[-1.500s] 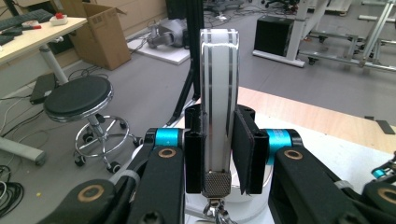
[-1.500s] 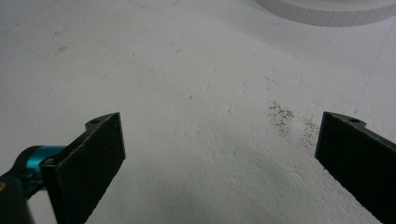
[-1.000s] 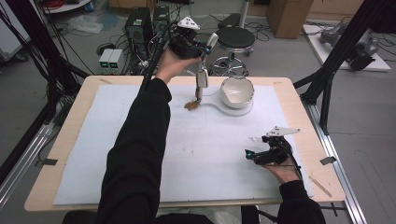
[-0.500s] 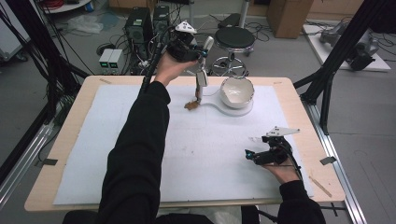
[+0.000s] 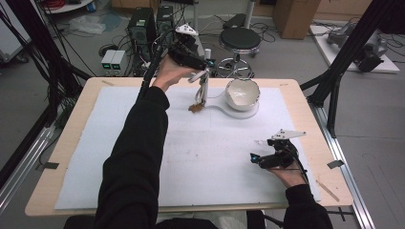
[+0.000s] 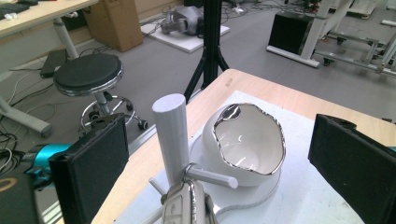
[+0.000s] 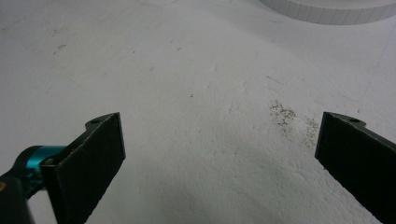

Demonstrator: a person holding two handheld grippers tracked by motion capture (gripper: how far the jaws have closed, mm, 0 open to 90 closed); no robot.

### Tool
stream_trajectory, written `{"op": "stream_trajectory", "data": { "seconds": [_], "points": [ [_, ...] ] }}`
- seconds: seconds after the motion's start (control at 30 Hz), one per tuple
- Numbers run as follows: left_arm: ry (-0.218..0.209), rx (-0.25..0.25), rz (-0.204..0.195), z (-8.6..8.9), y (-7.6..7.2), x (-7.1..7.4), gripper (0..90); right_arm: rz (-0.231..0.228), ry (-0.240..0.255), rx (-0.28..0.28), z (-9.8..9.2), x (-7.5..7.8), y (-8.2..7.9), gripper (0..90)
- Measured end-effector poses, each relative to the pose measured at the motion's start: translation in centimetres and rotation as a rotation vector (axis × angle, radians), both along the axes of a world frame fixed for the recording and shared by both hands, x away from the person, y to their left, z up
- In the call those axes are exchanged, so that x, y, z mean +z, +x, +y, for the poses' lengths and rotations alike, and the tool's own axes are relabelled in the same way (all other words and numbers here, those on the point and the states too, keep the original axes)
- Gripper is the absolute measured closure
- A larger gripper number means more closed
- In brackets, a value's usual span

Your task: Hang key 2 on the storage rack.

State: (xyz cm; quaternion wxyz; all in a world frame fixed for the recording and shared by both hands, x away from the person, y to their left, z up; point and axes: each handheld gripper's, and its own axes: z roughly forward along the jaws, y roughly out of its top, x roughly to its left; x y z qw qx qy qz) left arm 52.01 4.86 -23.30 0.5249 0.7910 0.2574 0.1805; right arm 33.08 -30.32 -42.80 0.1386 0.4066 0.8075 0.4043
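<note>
White foam sheeting (image 5: 200, 157) is covering the wooden table (image 5: 310, 119), and a white stand (image 6: 170, 135) with a peg is sitting at its far side beside a white bowl (image 5: 242, 93). Keys (image 6: 187, 207) are hanging on that peg, a brown fob (image 5: 196, 108) lying below. The left gripper (image 5: 203, 71) is hovering by the post, its jaws having just been opening, standing wide and gripping nothing. The right gripper (image 5: 260, 155) is resting near the front edge, jaws gaping over bare foam.

No readable text, label, brand, number or sign on anything in these views.
</note>
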Motion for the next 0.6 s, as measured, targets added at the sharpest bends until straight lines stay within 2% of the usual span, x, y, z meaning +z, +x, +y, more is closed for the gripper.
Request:
{"op": "stream_trajectory", "data": {
  "seconds": [0.2, 0.3, 0.6],
  "points": [
    [-0.006, 0.008, -0.019, 1.2, -1.0, 0.2, 5.5, 0.001, 0.001, -0.001, 0.0, 0.0, 0.0, 0.7],
    [-0.019, 0.017, -0.003, 1.8, -1.4, -0.1, 5.5, -0.004, -0.001, 0.005, 0.0, 0.0, 0.1, 0.7],
    [-0.006, 0.031, 0.022, 3.4, -2.4, -0.8, 5.5, 0.004, -0.003, 0.005, 0.3, -0.1, 0.1, 0.7]
  ]
}}
